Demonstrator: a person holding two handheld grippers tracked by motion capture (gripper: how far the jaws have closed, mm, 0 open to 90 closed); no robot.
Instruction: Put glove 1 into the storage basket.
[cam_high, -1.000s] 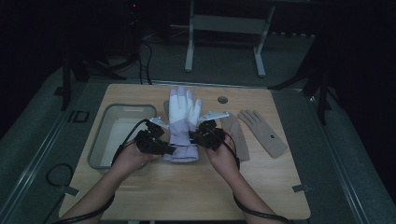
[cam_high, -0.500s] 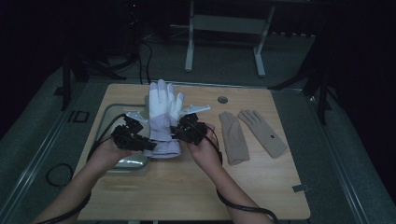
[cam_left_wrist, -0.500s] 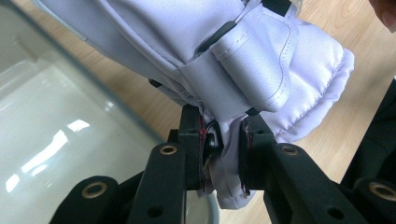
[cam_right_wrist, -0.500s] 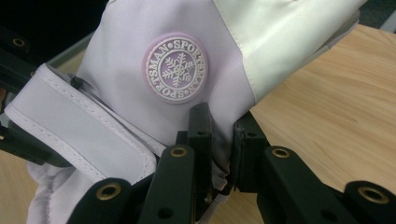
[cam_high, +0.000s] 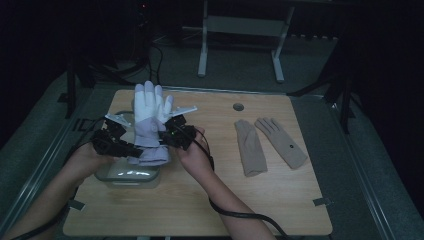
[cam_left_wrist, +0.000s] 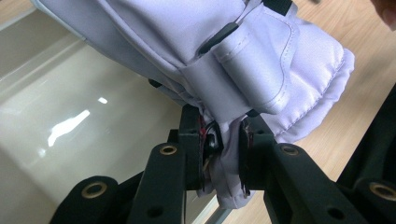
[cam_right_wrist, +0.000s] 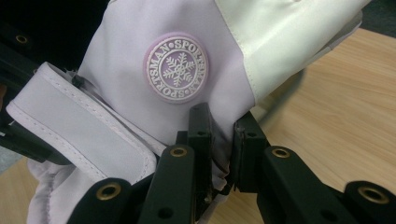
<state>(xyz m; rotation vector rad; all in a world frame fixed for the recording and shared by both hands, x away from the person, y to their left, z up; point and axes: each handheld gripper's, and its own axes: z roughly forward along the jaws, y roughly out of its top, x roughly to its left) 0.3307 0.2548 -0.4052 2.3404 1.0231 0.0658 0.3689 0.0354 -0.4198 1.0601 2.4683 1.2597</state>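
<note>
The left gripper (cam_high: 126, 148) clamps the cuff of the white glove (cam_high: 150, 112) – held upright over the tray (cam_high: 115, 176), at the bench's (cam_high: 210, 200) left. The right gripper (cam_high: 169, 137) pinches the cuff's other side. Two tan gloves (cam_high: 270, 142) lie well right of the tray.

White-and-lilac ski glove (cam_high: 148, 125) with snowflake badge (cam_right_wrist: 176, 66); 2 beige gloves (cam_high: 269, 144).

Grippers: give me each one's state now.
Left gripper: shut on the white ski glove.
Right gripper: shut on the same glove.
</note>
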